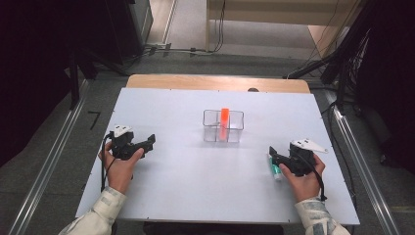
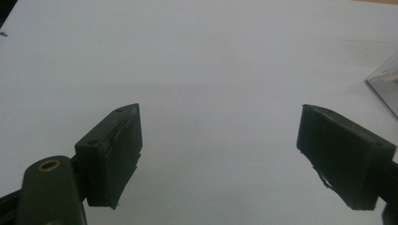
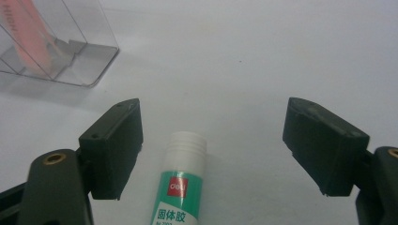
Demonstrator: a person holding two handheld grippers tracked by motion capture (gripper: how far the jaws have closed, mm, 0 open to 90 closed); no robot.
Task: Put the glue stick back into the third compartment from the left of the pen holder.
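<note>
A glue stick [image 3: 181, 187] with a white cap and a green label lies flat on the white table [image 1: 195, 176]. My right gripper [image 3: 213, 112] is open, its jaws wide apart on either side of the stick, which is nearer the left jaw and touches neither. The high view shows the glue stick [image 1: 275, 169] at the tips of the right gripper [image 1: 274, 157] at the table's right. My left gripper [image 1: 145, 144] rests at the table's left, and in its own view the left gripper [image 2: 218, 126] stands open over bare table.
A clear plastic compartment box [image 1: 235, 128] stands at the table's middle with an orange marker [image 1: 224, 119] upright in it. The box [image 3: 70, 44] and marker [image 3: 23, 35] are ahead and to the left of the right gripper. A box corner [image 2: 387, 84] is at the left gripper view's right edge.
</note>
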